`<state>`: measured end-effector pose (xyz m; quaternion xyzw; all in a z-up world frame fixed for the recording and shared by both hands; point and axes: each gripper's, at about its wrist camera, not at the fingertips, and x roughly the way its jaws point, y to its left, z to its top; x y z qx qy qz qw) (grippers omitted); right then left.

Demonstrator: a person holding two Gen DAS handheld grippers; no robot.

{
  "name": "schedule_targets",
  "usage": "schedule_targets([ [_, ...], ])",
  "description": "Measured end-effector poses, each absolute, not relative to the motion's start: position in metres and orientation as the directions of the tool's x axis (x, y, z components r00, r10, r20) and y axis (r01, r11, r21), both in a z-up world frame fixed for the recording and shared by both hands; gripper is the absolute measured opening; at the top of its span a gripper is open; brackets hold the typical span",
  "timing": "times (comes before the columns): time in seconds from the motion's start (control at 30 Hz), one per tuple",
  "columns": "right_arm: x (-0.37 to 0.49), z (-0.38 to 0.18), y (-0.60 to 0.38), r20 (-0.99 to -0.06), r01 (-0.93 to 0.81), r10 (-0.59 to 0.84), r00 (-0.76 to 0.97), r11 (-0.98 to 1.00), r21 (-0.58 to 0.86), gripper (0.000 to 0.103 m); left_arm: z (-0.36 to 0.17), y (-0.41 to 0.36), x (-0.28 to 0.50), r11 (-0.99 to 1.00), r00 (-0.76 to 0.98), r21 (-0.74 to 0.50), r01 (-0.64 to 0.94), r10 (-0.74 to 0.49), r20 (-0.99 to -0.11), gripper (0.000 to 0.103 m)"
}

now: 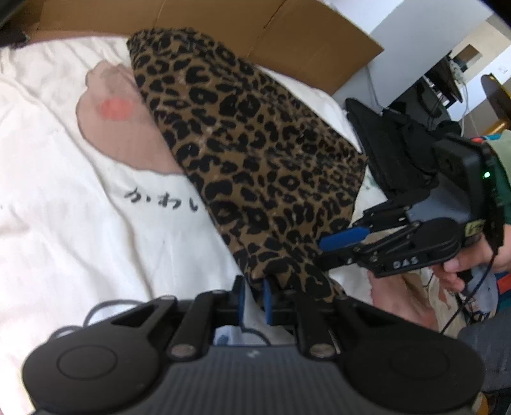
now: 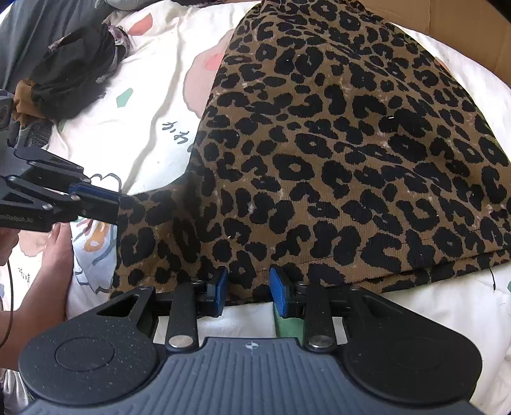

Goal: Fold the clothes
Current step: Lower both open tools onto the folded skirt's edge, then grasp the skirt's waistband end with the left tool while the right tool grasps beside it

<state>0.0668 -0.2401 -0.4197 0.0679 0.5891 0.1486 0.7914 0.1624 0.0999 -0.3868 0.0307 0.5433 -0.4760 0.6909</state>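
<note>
The leopard-print garment lies spread on a white printed bed cover, and it hides a part of the pink drawing and of the black writing on that cover. Its far end reaches to the brown cardboard behind the bed.

The left gripper is at the near corner of the garment. Its fingers are nearly together, and a small bunch of the leopard cloth is clamped between the blue pads; the right wrist view shows the same corner pulled out into a point at these pads. The right gripper is at the near hem of the garment, further along the same edge. Its fingers stand apart, one on each side of a piece of the hem, and I judge they do not press on it yet.

The cloth shows fine ribs, like a thin corduroy, so I think it is soft and light but has a little more body than a T-shirt. It will drape and bend easily, and it should not slip much between the pads. The hem looks double, with two layers at the edge, so it is better to take both layers together. Good places to hold are the two ends of the near hem, not the middle, because then the edge stays straight when it is lifted over. Beyond the garment's left side lies a dark bundle of other clothes.
</note>
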Motion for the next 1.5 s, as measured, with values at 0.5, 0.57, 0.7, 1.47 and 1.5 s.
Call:
schedule_targets([
  [0.5,0.065,-0.411,-0.226,-0.887,-0.228,0.370,0.278,0.922,0.313,0.036,-0.399,0.113,0.162,0.550,-0.091,-0.517,0.655,-0.622,-0.777,0.005],
  [0.57,0.063,-0.407,-0.216,-0.867,-0.280,0.409,0.287,0.901,0.332,0.036,-0.400,0.115,0.162,0.557,-0.090,-0.508,0.657,-0.611,-0.786,0.004],
  [0.7,0.063,-0.417,-0.200,-0.879,-0.334,0.402,0.256,0.890,0.310,0.036,-0.407,0.121,0.166,0.586,-0.096,-0.514,0.627,-0.597,-0.797,0.003],
  [1.47,0.057,-0.406,-0.182,-0.861,-0.436,0.451,0.236,0.841,0.321,0.028,-0.379,0.100,0.158,0.488,-0.101,-0.522,0.699,-0.656,-0.748,0.007],
  [1.5,0.056,-0.409,-0.181,-0.864,-0.437,0.449,0.228,0.840,0.322,0.027,-0.384,0.097,0.157,0.487,-0.108,-0.517,0.704,-0.646,-0.756,0.007],
])
